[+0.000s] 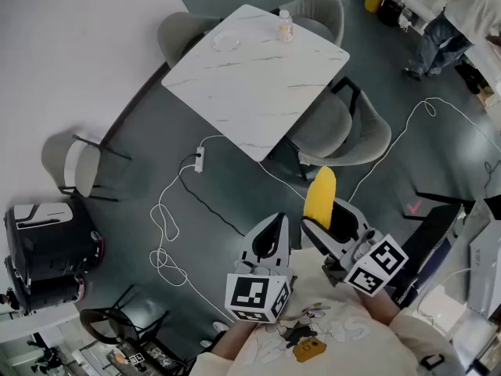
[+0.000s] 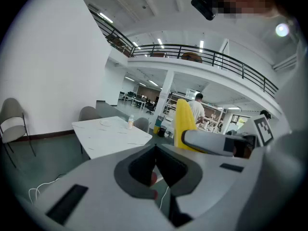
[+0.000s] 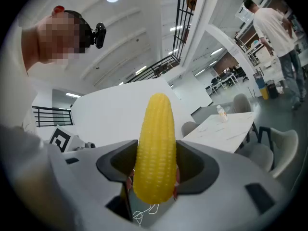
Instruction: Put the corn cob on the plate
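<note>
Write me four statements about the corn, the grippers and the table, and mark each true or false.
1. The corn cob is clamped between the fingers of the right gripper. True.
2. The corn cob already lies on the plate. False: the plate sits on the table without the cob, which is in the gripper, well away from the table.
3. The left gripper has its fingers together with nothing between them. True.
4. The bottle stands on the floor under the table. False: it stands on the tabletop, near the plate.
</note>
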Motion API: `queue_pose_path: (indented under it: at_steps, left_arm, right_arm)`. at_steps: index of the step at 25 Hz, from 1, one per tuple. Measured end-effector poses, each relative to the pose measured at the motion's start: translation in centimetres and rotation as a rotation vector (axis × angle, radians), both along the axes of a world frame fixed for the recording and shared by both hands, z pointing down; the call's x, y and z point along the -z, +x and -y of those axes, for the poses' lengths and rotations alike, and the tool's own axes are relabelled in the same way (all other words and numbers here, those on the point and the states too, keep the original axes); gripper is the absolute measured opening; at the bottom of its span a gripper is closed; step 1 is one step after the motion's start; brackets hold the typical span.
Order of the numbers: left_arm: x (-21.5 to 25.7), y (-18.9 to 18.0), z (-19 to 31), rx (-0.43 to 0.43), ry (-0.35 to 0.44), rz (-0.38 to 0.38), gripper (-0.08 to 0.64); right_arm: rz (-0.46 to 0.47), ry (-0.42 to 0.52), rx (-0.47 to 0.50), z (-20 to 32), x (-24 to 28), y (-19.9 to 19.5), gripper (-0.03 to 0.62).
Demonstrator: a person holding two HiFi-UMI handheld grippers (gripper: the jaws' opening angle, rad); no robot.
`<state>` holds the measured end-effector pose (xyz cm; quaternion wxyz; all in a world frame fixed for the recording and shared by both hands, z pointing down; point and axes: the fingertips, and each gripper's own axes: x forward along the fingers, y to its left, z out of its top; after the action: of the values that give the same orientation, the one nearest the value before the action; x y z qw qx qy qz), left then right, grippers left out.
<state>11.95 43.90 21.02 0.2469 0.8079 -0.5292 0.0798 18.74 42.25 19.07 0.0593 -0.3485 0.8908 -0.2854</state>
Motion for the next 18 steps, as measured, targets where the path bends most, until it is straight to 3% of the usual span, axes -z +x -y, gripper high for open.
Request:
queue_pose_path:
  at_steps: [18]
  left_arm:
    - [0.3, -5.1, -2.8, 0.018, -0.006, -0.041, 0.009]
  right_arm:
    - [-0.009, 0.006, -0.044, -2.2, 1.3, -3.3, 0.252]
